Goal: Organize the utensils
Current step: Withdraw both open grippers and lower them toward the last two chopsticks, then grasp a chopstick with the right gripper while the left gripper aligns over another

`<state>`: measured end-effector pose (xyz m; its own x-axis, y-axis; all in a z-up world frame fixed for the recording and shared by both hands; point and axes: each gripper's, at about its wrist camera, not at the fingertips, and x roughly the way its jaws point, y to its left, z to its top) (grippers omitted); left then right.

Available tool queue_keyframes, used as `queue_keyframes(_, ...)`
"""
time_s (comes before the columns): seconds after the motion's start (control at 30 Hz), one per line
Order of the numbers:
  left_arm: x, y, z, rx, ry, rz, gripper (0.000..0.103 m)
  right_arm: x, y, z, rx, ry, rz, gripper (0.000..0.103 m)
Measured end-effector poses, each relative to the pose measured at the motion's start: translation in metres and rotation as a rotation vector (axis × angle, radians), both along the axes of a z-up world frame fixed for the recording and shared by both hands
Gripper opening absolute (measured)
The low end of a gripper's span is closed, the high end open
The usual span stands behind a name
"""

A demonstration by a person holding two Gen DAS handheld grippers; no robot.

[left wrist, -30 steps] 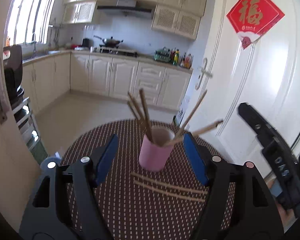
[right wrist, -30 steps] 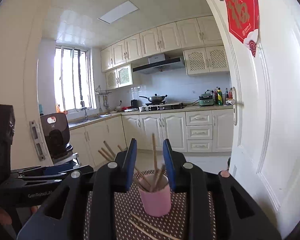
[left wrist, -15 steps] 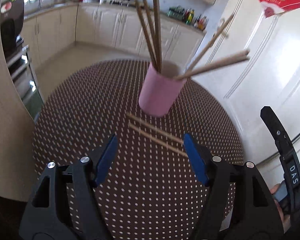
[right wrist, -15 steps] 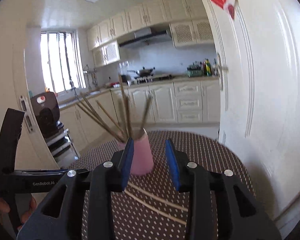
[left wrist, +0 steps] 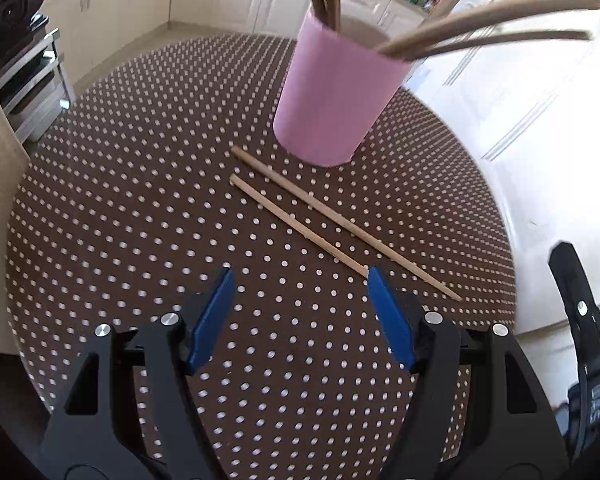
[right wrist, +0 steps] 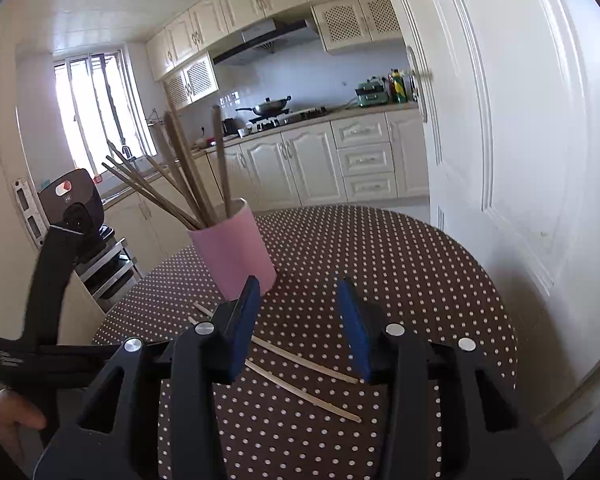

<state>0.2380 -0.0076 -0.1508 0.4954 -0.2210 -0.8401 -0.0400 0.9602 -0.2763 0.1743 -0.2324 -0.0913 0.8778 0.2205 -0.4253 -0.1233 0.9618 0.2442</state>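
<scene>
The left gripper [left wrist: 299, 276] points forward and down with its blue-padded jaws spread wide and nothing between them, while the right gripper [right wrist: 298, 286] sits lower and more level, jaws parted and likewise empty, a bare hand [right wrist: 8, 420] gripping the left tool's handle.

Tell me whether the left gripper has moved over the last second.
Yes. The left gripper has come down and forward toward the two loose wooden chopsticks, judged against the pink cup, which now looms larger and higher in its view.
</scene>
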Motion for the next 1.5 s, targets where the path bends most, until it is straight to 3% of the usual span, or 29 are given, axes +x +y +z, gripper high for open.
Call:
queue_keyframes(0.13, 0.012, -0.009, -0.010, 0.038, 0.035, 0.044, 0.068, 0.000, -0.007, -0.005, 0.012, 0.020, -0.002, 0.041)
queue_keyframes(0.33, 0.025, -0.021, -0.015, -0.006, 0.052, 0.037, 0.068, 0.003, -0.017, -0.011, 0.022, 0.043, -0.001, 0.042)
queue_keyframes(0.6, 0.052, -0.055, -0.022, 0.095, 0.065, 0.068, 0.068, 0.006, -0.025, -0.015, 0.035, 0.060, 0.006, 0.043)
queue_keyframes(0.7, 0.057, -0.074, -0.021, 0.203, 0.053, 0.019, 0.058, 0.007, -0.025, -0.014, 0.038, 0.068, 0.014, 0.044)
queue_keyframes(0.83, 0.064, -0.088, -0.022, 0.265, 0.025, -0.057, 0.043, 0.009, -0.025, -0.012, 0.042, 0.078, 0.026, 0.045)
queue_keyframes(1.03, 0.074, -0.077, -0.022, 0.245, 0.044, -0.136, 0.027, 0.018, -0.015, -0.014, 0.026, 0.122, 0.062, 0.047)
queue_keyframes(1.33, 0.076, -0.050, -0.022, 0.263, 0.043, -0.209, 0.017, 0.046, 0.027, -0.027, -0.123, 0.226, 0.177, 0.047)
queue_keyframes(1.5, 0.073, -0.022, -0.024, 0.260, 0.039, -0.209, 0.017, 0.069, 0.047, -0.038, -0.207, 0.278, 0.229, 0.047)
